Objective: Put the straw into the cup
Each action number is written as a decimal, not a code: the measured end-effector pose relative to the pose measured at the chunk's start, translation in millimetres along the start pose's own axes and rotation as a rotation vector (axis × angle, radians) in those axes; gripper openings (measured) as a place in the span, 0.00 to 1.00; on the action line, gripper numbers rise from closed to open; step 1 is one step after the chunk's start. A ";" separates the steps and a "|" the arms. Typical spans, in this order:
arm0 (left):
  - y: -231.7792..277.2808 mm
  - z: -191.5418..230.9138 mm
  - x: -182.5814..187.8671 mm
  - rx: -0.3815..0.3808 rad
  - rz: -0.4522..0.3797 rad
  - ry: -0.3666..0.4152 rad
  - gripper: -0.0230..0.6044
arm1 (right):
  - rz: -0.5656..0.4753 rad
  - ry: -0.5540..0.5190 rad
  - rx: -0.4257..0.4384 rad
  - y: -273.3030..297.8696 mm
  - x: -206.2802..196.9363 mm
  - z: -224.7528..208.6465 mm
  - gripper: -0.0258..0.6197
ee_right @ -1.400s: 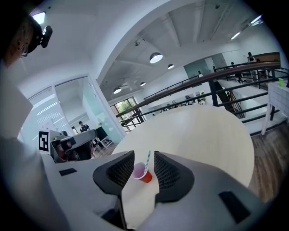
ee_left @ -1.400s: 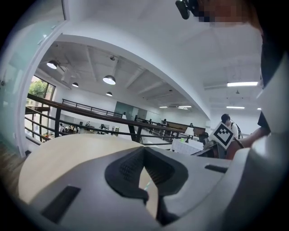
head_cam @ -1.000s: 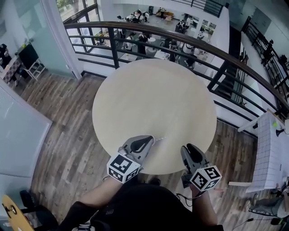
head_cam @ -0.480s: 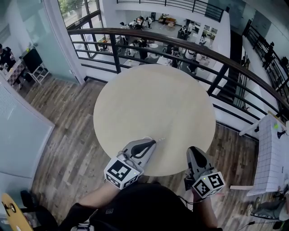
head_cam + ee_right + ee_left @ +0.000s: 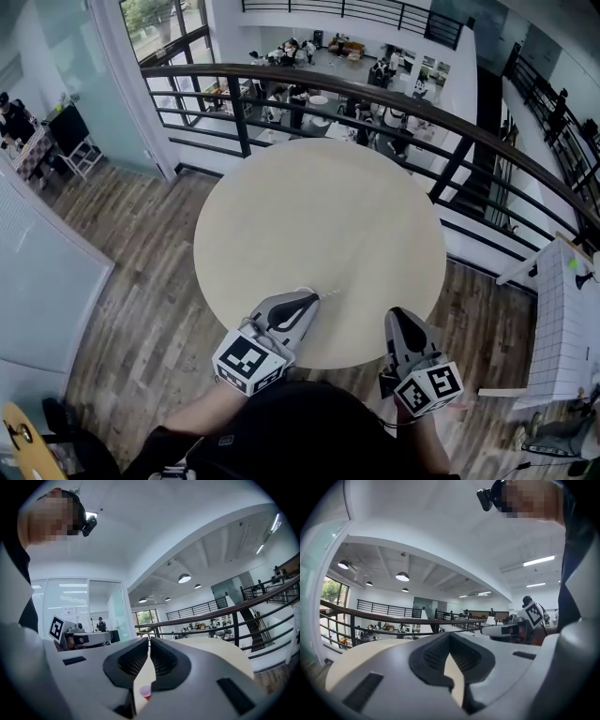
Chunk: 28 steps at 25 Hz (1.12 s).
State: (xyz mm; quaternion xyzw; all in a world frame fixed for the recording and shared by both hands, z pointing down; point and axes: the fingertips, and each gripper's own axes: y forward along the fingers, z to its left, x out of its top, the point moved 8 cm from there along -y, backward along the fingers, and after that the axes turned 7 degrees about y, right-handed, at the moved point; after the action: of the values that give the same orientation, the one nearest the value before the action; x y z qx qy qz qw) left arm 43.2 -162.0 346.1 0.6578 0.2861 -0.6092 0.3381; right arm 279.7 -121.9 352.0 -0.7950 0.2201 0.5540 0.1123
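left gripper [image 5: 314, 296] hangs over the near edge of the round table [image 5: 319, 187]. in the left gripper view its jaws are together at the tips. in the head view a thin pale line pokes out past those tips toward the table middle. i read it as the straw [image 5: 328, 292], pinched at one end, though it is too thin to be sure and the left gripper view doesn't show it.

right gripper [image 5: 395, 315] is beside it, also at the near edge. its jaws are closing and almost touch at the tips, with nothing pressed between the pads. a small red cup [image 5: 146, 692] shows low in the slot under the pads in the right gripper view, apparently sitting on the table below. the head view doesn't show the cup, so it is probably hidden under the gripper.

handling, as a guess:
- **straw:** very light, thin, a bit bendy and slick, and it flattens if squeezed hard. pinched at one end the free end will wobble, so a light grip nearer the middle would aim better.
- **cup:** small, light and thin-walled, so it tips or skids at a nudge. take it by the side wall near the rim, gently, or just brace it while the straw goes in.
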 end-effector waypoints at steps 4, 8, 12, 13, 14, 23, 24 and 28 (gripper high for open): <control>-3.2 0.2 -1.3 0.005 0.000 -0.002 0.04 | -0.009 -0.015 0.001 -1.3 1.6 3.8 0.08; -3.8 2.8 -4.3 0.009 -0.001 -0.006 0.04 | -0.007 -0.040 0.016 1.0 0.4 6.9 0.07; -6.4 5.3 -3.9 0.007 -0.004 -0.003 0.04 | -0.012 -0.038 0.022 3.9 -0.1 10.4 0.07; -7.1 5.7 -3.7 0.007 -0.006 -0.003 0.04 | -0.012 -0.033 0.021 4.4 -0.6 10.6 0.07; -7.2 5.7 -3.5 0.007 -0.006 -0.003 0.04 | -0.011 -0.028 0.020 4.5 -1.2 10.2 0.07; -8.1 8.1 -5.1 0.000 -0.003 -0.008 0.04 | -0.002 -0.017 0.012 6.9 -3.6 10.7 0.07; -8.9 9.0 -5.7 0.000 -0.003 -0.008 0.04 | -0.002 -0.014 0.012 7.7 -4.3 11.5 0.07; -12.0 10.0 -6.5 0.001 -0.003 -0.010 0.04 | 0.001 -0.006 0.012 7.8 -5.7 14.2 0.07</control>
State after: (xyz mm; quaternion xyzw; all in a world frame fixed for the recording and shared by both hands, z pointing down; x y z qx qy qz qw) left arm 27.0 -162.4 351.1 0.6545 0.2853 -0.6131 0.3381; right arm 262.5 -121.5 352.7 -0.7925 0.2232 0.5552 0.1174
